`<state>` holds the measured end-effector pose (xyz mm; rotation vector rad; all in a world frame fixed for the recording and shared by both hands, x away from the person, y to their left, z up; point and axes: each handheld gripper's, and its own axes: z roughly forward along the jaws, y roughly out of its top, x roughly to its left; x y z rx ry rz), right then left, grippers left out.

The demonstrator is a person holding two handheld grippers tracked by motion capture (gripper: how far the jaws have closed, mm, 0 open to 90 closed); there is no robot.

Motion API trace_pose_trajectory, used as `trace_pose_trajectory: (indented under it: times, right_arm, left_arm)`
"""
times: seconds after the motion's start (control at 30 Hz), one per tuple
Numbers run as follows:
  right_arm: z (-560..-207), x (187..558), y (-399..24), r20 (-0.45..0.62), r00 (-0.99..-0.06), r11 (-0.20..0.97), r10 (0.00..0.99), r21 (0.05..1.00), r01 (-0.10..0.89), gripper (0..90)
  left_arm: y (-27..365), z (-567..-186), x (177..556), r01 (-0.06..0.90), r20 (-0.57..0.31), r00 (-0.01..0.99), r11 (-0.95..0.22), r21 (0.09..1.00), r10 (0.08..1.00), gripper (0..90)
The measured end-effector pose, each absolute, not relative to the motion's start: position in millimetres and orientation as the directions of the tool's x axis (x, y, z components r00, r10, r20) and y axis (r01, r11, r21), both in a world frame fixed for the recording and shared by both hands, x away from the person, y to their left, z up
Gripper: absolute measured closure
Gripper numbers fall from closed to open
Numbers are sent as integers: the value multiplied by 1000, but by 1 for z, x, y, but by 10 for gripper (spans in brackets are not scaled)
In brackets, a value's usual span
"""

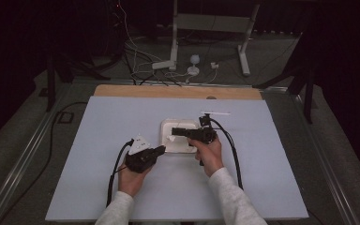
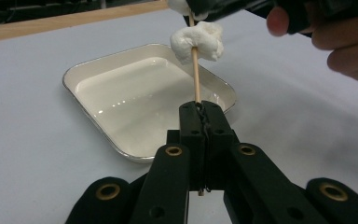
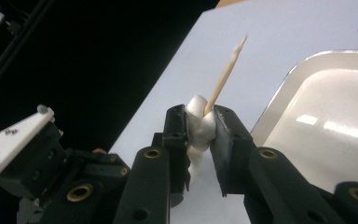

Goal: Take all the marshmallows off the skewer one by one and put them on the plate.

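Two grippers are working one wooden skewer (image 2: 196,77): your left gripper (image 2: 200,108) is clamping its bottom end, and your right gripper (image 3: 200,126) is squeezing a marshmallow (image 3: 199,125) on it, above the white tray (image 2: 81,74). Next, probably slide it along gently — you're having lots of bare table (image 1: 98,122) around.

black hand-held gripper (image 1: 161,151) with brass-ringed screw holes, black cable, white sleeves (image 1: 234,197)

A shallow white enamel tray (image 1: 168,125) lies mid-table (image 1: 98,140). Over its near right rim a thin wooden skewer (image 2: 196,79) stands upright, with a white marshmallow (image 2: 200,41) on it.
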<state>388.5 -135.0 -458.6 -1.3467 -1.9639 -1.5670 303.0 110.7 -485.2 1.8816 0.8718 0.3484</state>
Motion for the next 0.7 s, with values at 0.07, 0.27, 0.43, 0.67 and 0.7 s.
trace_pose_trajectory:
  times: [0.07,0.27,0.43,0.67,0.7]
  right_arm:
    - [-457,389,-137,708,-521,-39,477,609,792,778]
    - [-454,388,-140,702,-526,-51,479,621,782,798]
    - [-455,387,-139,695,-546,-21,468,626,779,774]
    - [-457,387,-136,702,-555,-10,447,624,781,693]
    - [-457,387,-135,703,-557,-7,443,624,782,681]
  left_arm:
    - [111,-485,303,413,-130,701,-250,876,701,900]
    - [111,-484,301,399,-97,699,-274,875,708,900]
    - [112,-483,301,403,-101,694,-267,876,713,900]
    - [112,-483,302,409,-115,687,-251,877,717,900]
    - [112,-483,302,410,-116,685,-250,877,719,900]
